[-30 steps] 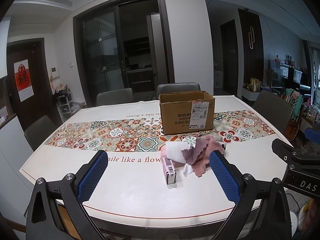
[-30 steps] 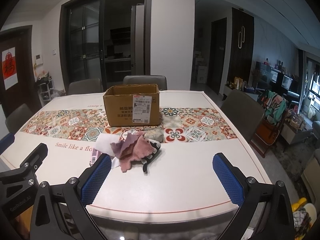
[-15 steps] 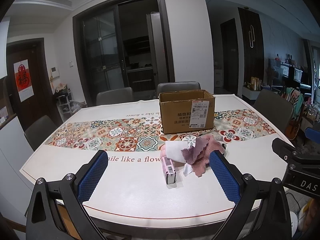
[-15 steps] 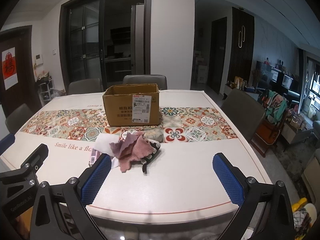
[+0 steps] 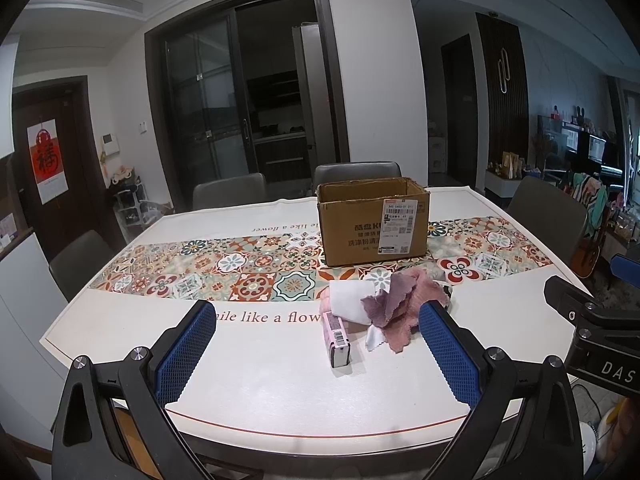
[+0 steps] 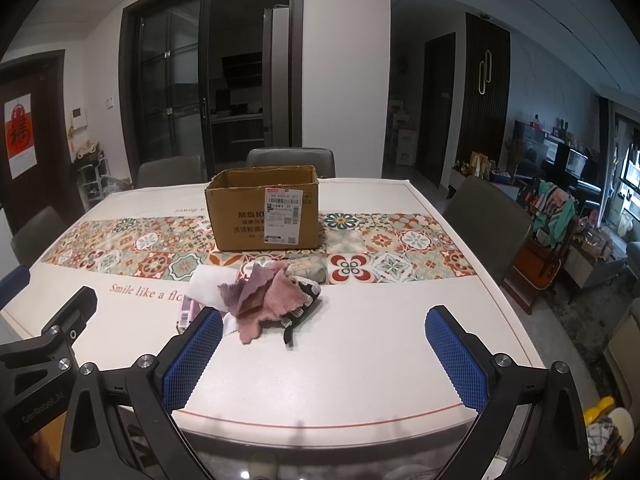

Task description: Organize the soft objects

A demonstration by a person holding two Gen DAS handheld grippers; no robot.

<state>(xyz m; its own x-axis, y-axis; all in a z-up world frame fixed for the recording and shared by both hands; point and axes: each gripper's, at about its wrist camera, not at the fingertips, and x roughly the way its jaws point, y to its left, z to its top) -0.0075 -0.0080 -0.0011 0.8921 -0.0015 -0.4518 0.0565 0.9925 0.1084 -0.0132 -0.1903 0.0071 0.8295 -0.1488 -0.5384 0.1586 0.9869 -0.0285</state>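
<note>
cardboard box [image 5: 372, 222]: brown, matt paper card
pink cloth [image 6: 266, 298]: soft, fuzzy
finger pads [image 6: 192, 356]: blue, bumpy rubber

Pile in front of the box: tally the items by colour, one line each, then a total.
Pink cloth: 1
Mauve cloth: 1
White cloth: 1
Pink packet: 1
Black glove: 1
Grey-green bundle: 1
Total: 6 visible
</note>
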